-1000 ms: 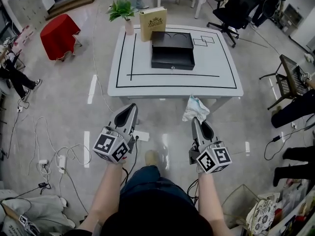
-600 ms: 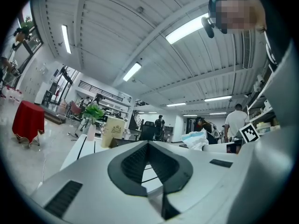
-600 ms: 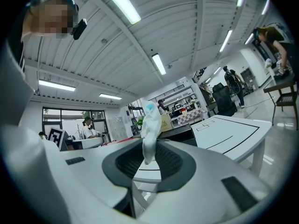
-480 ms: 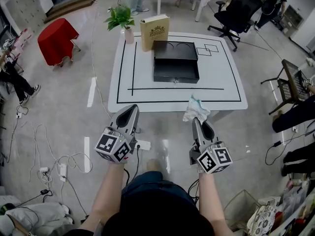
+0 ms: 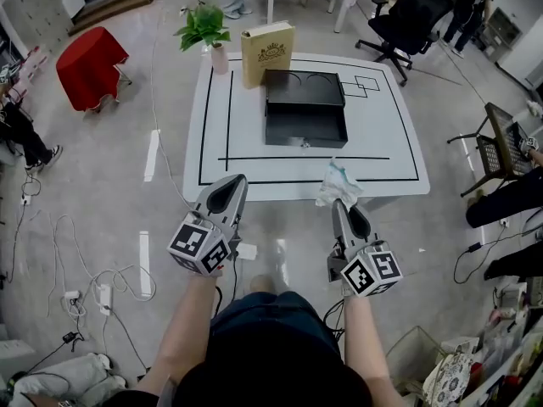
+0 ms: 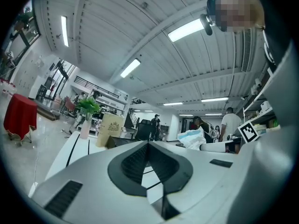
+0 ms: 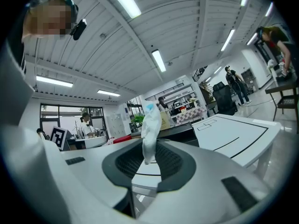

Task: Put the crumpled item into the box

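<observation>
Fingers: right gripper [image 7: 148, 144] clamps the crumpled item [image 7: 150, 124], left gripper [image 6: 148, 143] closed empty; only head view shows table edge [image 5: 386, 186] beneath.

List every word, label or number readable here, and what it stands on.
No text here can be read.
On the tan upright book: a crest with print, too small to read.
On the cubes of the left gripper and right gripper: black-and-white square patterns, no letters.
On the table: drawn black outlines only, no words.

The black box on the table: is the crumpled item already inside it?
No, the right gripper holds the crumpled item near the table's front edge, short of the box.
</observation>
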`<state>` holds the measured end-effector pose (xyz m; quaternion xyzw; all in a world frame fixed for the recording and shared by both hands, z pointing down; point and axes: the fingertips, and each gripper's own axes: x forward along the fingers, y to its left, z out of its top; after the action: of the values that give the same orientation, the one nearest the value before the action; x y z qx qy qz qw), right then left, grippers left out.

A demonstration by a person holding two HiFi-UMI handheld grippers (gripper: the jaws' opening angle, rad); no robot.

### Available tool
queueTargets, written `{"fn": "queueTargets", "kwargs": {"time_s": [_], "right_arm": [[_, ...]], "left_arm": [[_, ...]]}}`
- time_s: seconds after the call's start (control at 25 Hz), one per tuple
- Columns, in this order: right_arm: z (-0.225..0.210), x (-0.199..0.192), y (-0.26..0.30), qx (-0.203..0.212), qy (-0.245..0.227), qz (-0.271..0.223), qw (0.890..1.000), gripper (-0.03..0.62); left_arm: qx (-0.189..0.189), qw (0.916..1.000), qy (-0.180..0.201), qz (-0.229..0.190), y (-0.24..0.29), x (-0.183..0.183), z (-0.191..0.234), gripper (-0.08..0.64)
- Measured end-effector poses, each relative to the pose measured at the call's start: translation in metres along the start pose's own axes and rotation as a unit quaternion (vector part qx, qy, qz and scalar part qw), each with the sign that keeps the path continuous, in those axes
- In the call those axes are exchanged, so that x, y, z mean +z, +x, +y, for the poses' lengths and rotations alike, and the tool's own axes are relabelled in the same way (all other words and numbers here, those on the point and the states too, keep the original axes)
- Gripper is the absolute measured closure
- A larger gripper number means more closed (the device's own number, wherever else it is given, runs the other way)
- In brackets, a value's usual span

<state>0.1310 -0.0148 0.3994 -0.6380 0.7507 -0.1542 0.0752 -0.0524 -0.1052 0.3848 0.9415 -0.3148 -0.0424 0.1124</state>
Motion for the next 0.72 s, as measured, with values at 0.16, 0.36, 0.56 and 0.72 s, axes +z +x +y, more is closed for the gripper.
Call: {"fn": "queueTargets", "kwargs": {"time_s": [0.16,0.36,0.56,0.72], "right_arm": [[0.001,-0.004,0.011,0.003,0.002,0.006,1.0,0.522],[0.009,-0.004,0.022,0.014,-0.001,0.007,1.0,0.522],[0.013,-0.001,0.024,0.015,-0.005,0.008,1.0,0.522],[0.017,0.001,0.025,0.014,-0.011,0.01,1.0,0.522]], "left_arm": [[0.004,1.0,-0.003,0.005,-0.002,-0.008,0.012,0.558],[0.004,0.9999,-0.01,0.006,-0.001,-0.005,0.019,0.558],[-0.005,1.0,-0.004,0.0,0.001,0.003,0.019,0.558],[-0.005,1.0,-0.008,-0.002,-0.002,0.005,0.02,0.558]]}}
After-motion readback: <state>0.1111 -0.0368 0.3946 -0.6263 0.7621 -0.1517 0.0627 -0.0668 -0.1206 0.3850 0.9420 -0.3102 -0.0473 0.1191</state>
